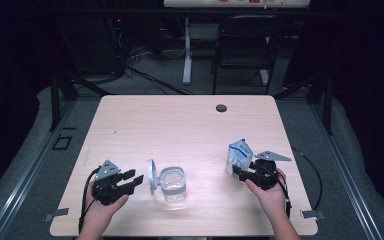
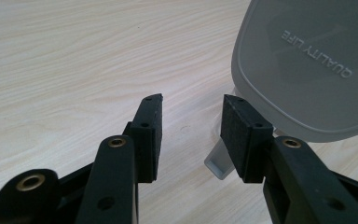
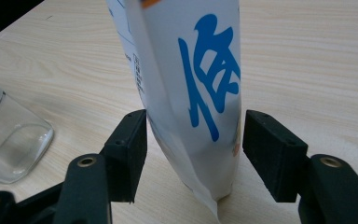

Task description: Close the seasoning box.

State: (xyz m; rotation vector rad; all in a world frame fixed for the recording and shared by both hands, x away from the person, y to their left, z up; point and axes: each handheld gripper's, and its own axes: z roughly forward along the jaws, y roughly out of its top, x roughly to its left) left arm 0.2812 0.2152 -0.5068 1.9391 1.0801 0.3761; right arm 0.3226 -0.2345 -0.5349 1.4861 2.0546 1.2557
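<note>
Pouch of white plastic printed with blue characters stands upright on the right side of a pale wooden table, between the jaws of the right gripper, which the person's right hand holds low and level near the table's front edge. In the right gripper view the pouch rises between the two black pads; the left pad sits at or just off the pouch's side and the right pad shows a clear gap, so the jaws stand wide and nothing is gripped. To the left, near the middle front of the table, sits a clear glass jar with its grey hinged lid swung up on its left side. The left gripper, held by the left hand, points at that lid with its jaws well apart and empty; in the left gripper view the lid, lettered QUALITY LIFE, hangs just beyond the right-hand pad, apart from it. Judging by this layout, the pouch looks meant for the open jar. A clean grip would close squarely on the pouch's middle, firm enough to lift without crushing it, while the other gripper steadies the lid or jar so it cannot slide.
</note>
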